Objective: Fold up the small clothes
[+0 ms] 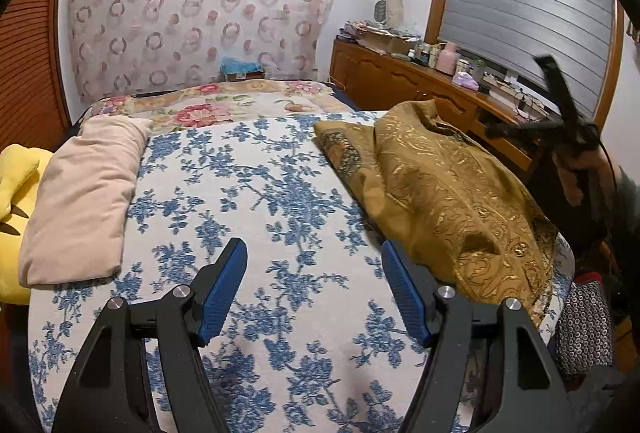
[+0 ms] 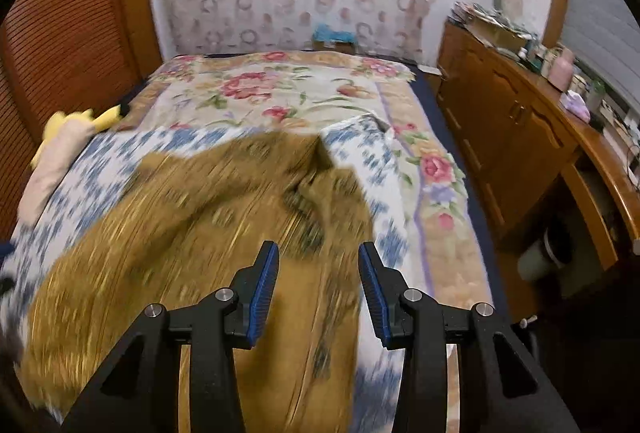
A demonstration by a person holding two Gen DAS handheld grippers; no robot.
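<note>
Left wrist view: the gold garment [image 1: 440,185] lies heaped and unfolded at the right of the blue-flowered bedspread [image 1: 256,193], so folding looks barely begun. The left gripper [image 1: 314,291] hangs released over bare cloth; the right gripper [image 2: 318,287] is released above the garment, grasping nothing.

A mustard-gold garment [image 1: 440,185] with paler scrollwork is lying at right on a white bedspread [image 1: 256,201] showing blue flowers; a beige pillow [image 1: 84,201] is sitting at left, beside something yellow [image 1: 16,173].
</note>
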